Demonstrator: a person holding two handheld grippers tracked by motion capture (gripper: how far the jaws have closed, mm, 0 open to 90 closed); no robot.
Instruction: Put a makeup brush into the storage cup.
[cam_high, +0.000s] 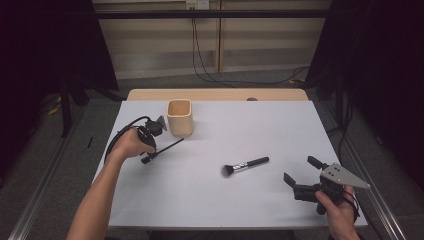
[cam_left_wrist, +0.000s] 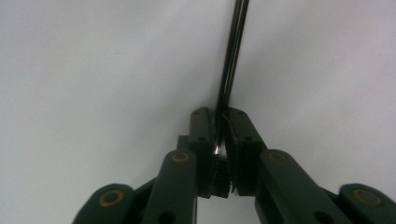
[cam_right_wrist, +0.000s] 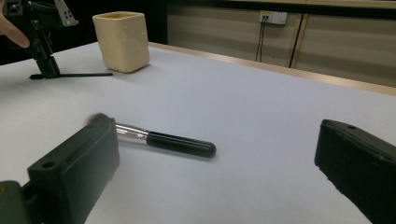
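My left gripper (cam_high: 146, 158) points down at the white table (cam_high: 215, 200), left of a cream square cup (cam_high: 180, 117). It is shut on the end of a thin black stick (cam_high: 167, 148), which lies along the table towards the cup. In the left gripper view the jaws pinch that stick (cam_left_wrist: 232, 56) at its near end. A black-handled makeup brush (cam_high: 245, 165) with a silver ferrule lies at mid-table. My right gripper (cam_high: 301, 169) is open at the front right, a short way from the brush handle. The right gripper view shows the brush (cam_right_wrist: 163, 140) lying between the spread jaws.
The cup (cam_right_wrist: 122, 41) stands upright near the table's far left, with the left gripper (cam_right_wrist: 42, 65) and stick (cam_right_wrist: 79, 74) beside it. A wooden edge (cam_high: 217, 94) borders the table's far side. Cables run across the floor beyond.
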